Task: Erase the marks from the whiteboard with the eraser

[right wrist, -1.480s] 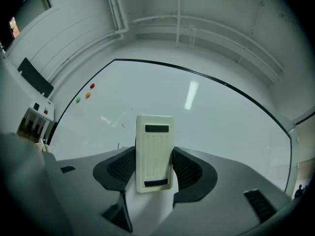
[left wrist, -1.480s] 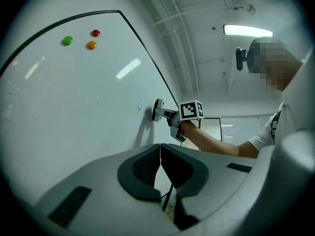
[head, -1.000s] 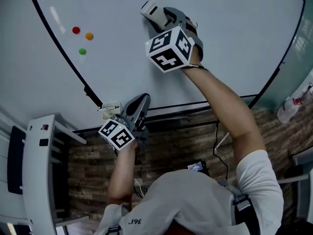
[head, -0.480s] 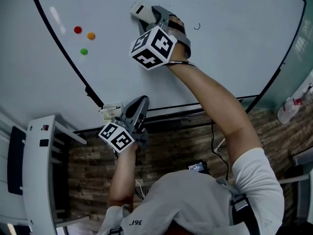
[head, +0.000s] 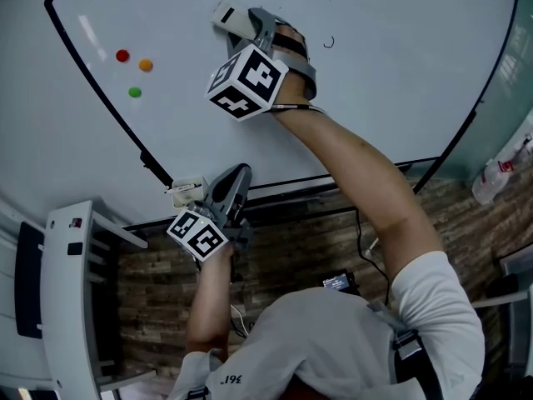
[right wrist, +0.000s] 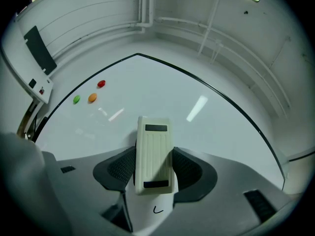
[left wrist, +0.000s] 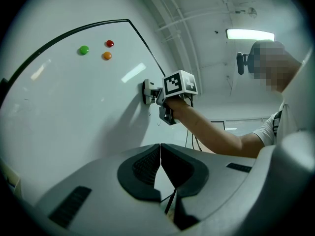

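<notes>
The whiteboard [head: 400, 73] fills the top of the head view. My right gripper [head: 241, 25] is shut on a cream eraser [head: 231, 17] and presses it flat against the board; the eraser [right wrist: 154, 154] sits between the jaws in the right gripper view. One small black curved mark [head: 330, 42] shows to the right of the gripper, and the same mark [right wrist: 157, 210] lies just below the eraser. My left gripper [head: 236, 179] hangs low by the board's bottom edge, jaws shut with nothing between them [left wrist: 160, 154]. In the left gripper view the eraser [left wrist: 147, 91] is edge-on against the whiteboard [left wrist: 74, 112].
Red [head: 122, 55], orange [head: 146, 65] and green [head: 134, 92] magnets sit at the board's upper left. A small white object [head: 186, 191] rests on the board's lower frame by the left gripper. A white chair [head: 71, 290] stands at lower left, a spray bottle [head: 500, 173] at far right.
My right gripper has slid the eraser leftward across the board, uncovering the small curved mark to its right. The left gripper has stayed where it was.
</notes>
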`<state>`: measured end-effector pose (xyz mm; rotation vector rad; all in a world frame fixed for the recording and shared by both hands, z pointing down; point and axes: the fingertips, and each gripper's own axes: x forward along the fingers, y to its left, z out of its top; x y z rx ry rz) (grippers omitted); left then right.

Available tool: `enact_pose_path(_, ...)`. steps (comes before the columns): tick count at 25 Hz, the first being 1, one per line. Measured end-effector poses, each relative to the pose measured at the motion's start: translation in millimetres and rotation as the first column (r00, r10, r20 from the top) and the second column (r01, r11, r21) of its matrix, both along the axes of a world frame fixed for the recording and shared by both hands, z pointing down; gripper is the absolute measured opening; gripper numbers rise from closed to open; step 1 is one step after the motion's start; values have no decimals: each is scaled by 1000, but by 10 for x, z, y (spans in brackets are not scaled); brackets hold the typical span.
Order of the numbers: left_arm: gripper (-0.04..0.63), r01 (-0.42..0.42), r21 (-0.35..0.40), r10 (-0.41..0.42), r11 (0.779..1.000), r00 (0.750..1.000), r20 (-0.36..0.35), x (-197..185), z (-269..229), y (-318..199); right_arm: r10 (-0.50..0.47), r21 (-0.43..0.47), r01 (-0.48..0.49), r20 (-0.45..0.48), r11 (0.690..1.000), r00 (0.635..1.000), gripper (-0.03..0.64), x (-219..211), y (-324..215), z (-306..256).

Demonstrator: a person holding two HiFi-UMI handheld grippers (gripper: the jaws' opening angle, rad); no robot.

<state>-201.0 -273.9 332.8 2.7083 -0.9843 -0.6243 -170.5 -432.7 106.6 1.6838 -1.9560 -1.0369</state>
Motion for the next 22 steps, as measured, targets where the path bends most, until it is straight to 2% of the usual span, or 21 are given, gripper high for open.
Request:
enact_pose_path(6,8,-17,2,17,1000,1000,0,48,-10,-13,4,-10,-4,-11,1000,1000,250,-10,22,-8)
enact_pose_path(22,8,-72,11,72,997,997,11,387,-41,-95,81,-45,-82,-9,996,997,250,554,-73,2)
